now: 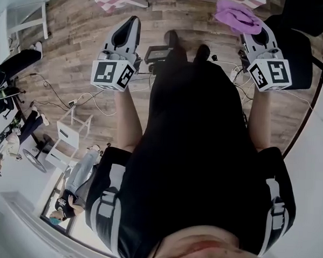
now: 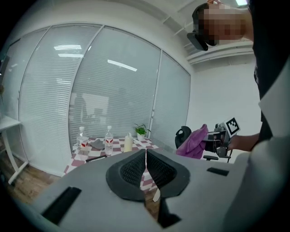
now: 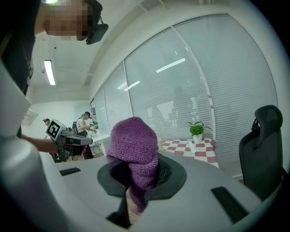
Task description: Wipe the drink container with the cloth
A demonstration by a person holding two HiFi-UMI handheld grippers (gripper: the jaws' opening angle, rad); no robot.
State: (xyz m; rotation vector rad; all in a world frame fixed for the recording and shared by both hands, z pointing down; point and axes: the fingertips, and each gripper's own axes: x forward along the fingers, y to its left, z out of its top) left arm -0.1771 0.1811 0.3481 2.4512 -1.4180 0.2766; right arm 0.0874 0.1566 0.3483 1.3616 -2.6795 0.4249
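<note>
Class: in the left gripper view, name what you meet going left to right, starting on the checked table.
Water bottle, grey cloth, second water bottle, pale bottle, potted plant, purple cloth, right hand-held gripper.

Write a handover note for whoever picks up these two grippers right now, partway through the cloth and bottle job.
Left gripper: shut, empty.
Right gripper: shut on the fuzzy purple cloth, which bunches above the jaws.
Drink containers: two clear plastic bottles with red labels stand on the red-and-white checked table, ahead, touched by neither gripper.
Done: cloth in hand.
Left: step up to the table, steady a bottle, probably with the empty gripper, and wipe it.
</note>
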